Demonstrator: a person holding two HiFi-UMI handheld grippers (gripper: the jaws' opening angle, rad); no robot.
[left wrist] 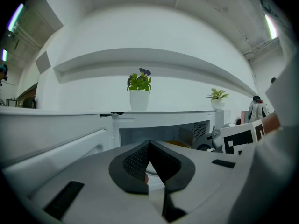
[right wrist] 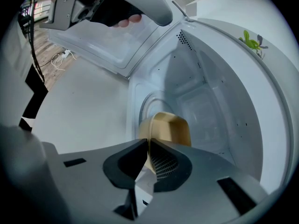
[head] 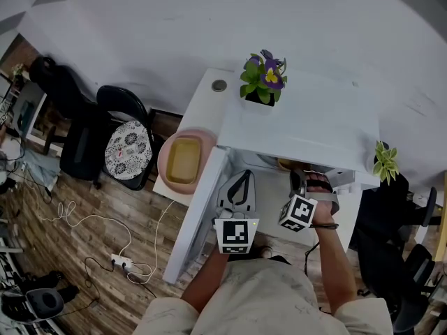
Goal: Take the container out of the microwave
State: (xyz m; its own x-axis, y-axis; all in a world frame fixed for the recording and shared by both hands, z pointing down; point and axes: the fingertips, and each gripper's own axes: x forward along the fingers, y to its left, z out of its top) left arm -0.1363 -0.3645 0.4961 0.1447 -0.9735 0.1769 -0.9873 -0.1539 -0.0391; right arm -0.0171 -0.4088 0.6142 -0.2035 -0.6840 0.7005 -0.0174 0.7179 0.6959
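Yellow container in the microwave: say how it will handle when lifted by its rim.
The yellow container looks like thin plastic, so probably light and stiff. The right tool pinches only one wall, so it may tilt. Its smooth wall could slip.

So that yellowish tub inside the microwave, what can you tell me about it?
The container is a tan tub, plastic by its look, with rounded corners and a thin rim, open on top. It sits on the floor of the open microwave. The right gripper is shut on its near wall.
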